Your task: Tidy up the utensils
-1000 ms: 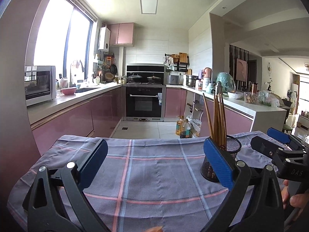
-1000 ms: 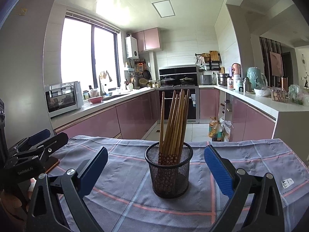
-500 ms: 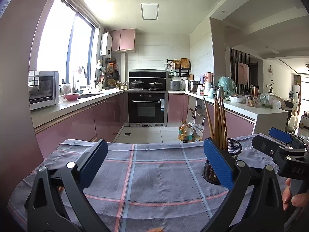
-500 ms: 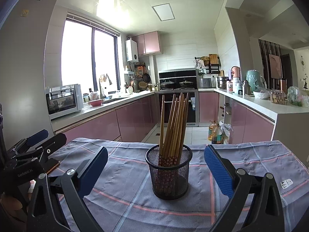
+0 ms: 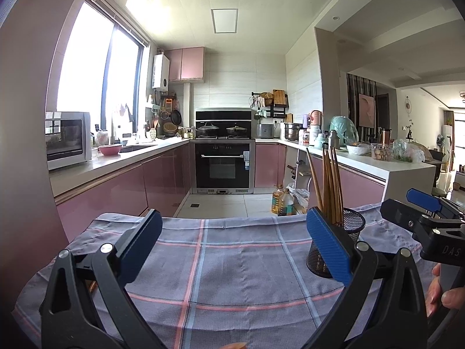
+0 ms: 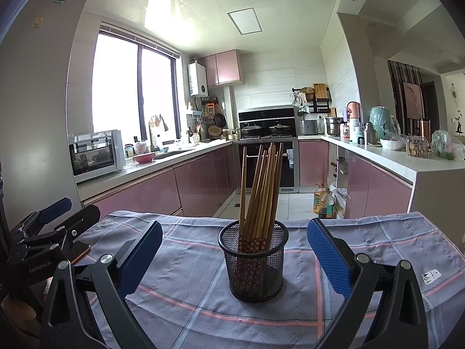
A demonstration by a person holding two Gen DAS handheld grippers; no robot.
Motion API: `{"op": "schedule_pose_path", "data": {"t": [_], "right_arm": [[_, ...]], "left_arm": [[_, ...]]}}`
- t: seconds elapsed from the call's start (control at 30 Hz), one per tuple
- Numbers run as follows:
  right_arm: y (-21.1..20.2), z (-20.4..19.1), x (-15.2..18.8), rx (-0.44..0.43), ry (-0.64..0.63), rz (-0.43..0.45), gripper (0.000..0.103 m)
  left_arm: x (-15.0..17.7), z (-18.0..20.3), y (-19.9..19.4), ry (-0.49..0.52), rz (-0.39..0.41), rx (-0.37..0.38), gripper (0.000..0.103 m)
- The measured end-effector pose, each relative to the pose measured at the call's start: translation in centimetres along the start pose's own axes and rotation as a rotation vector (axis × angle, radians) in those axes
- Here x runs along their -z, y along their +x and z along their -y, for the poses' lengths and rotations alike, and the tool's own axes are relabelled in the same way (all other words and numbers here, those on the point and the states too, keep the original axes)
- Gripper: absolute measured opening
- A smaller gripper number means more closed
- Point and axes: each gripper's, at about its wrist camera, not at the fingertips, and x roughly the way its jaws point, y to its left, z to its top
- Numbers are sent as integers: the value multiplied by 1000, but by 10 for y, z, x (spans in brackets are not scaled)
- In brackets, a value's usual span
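A black mesh holder (image 6: 253, 261) stands upright on the plaid cloth and holds several wooden chopsticks (image 6: 261, 189). My right gripper (image 6: 234, 253) is open and empty, its blue pads on either side of the holder and nearer to me. My left gripper (image 5: 232, 241) is open and empty over bare cloth. In the left wrist view the holder (image 5: 348, 232) stands to the right, partly hidden behind the right pad, with the chopsticks (image 5: 328, 186) rising above it. The right gripper (image 5: 424, 221) also shows at that view's right edge, and the left gripper (image 6: 55, 226) at the right wrist view's left edge.
The table carries a grey-blue plaid cloth (image 5: 232, 261) with pink stripes. A thin copper-coloured object (image 6: 82, 251) lies near the cloth's left edge. Beyond the table's far edge is a kitchen with pink cabinets, an oven (image 5: 222, 164) and oil bottles (image 6: 322, 200) on the floor.
Both views have tilted slightly upward and back, so the table and holder sit lower in frame. Both grippers stay open and empty. The holder has not moved.
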Motion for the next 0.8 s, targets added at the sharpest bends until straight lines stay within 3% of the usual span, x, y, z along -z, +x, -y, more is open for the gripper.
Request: {"op": "schedule_pose_path", "data": {"t": [0.8], "right_arm": [[-1,-1,0,1,5,5,96]], "left_arm": [[0,0,-4,7,13,-12,98]]}}
